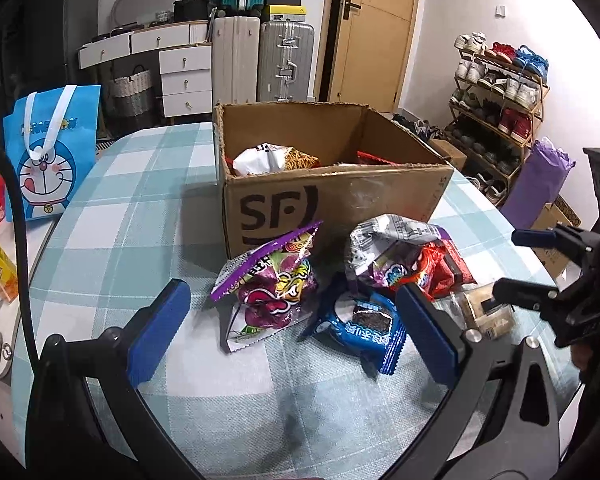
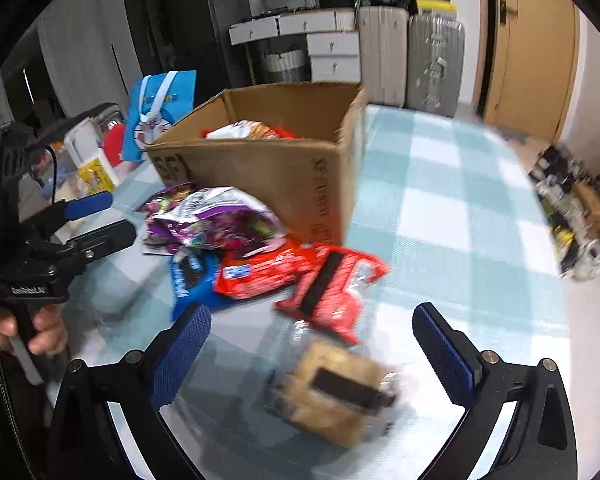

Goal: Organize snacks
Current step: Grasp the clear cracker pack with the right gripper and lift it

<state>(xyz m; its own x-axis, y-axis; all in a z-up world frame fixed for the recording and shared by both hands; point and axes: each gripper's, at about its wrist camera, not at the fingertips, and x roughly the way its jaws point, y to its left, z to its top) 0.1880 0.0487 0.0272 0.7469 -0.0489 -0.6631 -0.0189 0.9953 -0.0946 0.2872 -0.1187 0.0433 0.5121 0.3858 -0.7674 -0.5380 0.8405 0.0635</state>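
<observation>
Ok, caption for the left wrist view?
Open left claw above snack packets in front of a partly filled cardboard box.

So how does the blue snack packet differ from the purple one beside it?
The blue snack packet lies flat and low; the purple snack packet stands crumpled and taller. The blue one sits nearer the left gripper, the purple one closer to the cardboard box. Both rest on the checked tablecloth, outside the box.

A home: suitcases (image 1: pixel 260 60), a shoe rack (image 1: pixel 500 92) and drawers (image 1: pixel 186 80).
</observation>
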